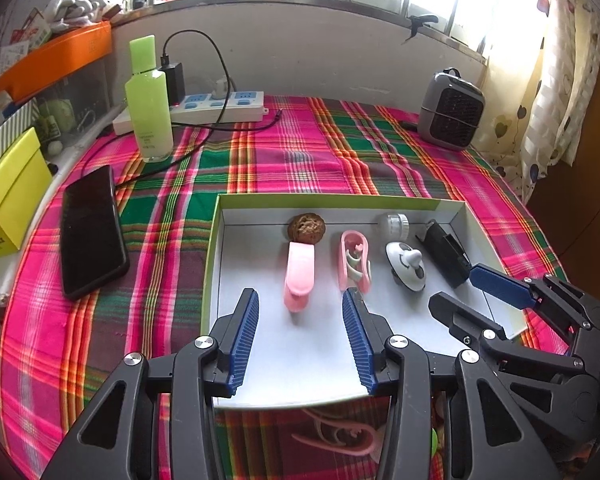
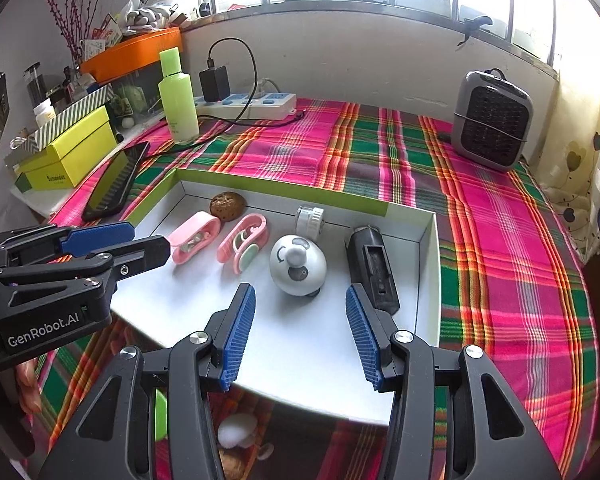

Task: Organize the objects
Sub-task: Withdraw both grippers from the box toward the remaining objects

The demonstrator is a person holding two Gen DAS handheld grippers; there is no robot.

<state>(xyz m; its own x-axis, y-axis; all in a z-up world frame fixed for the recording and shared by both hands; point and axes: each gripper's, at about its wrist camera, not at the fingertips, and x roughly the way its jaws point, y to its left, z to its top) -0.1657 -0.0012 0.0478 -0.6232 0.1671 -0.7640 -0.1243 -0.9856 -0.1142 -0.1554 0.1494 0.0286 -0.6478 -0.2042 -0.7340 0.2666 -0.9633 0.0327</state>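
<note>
A white tray with a green rim (image 1: 216,260) lies on the plaid cloth. In a row inside it are a walnut (image 1: 306,228), a pink clip (image 1: 298,272), a second pink clip (image 1: 354,260), a white round toy (image 1: 406,266), a small white cap (image 1: 394,224) and a black device (image 1: 446,254). My left gripper (image 1: 301,296) hovers open over the tray, just short of the first pink clip, holding nothing. My right gripper (image 2: 300,290) is open too, above the white round toy (image 2: 298,266), with the black device (image 2: 374,272) to its right. Each gripper shows in the other's view.
A black phone (image 1: 90,232), a green bottle (image 1: 148,104), a power strip (image 1: 220,106) and a yellow box (image 1: 8,200) stand at the left and back. At the back right is a grey heater (image 1: 450,110). A pink hair claw (image 1: 340,436) lies on the cloth by the tray's near edge.
</note>
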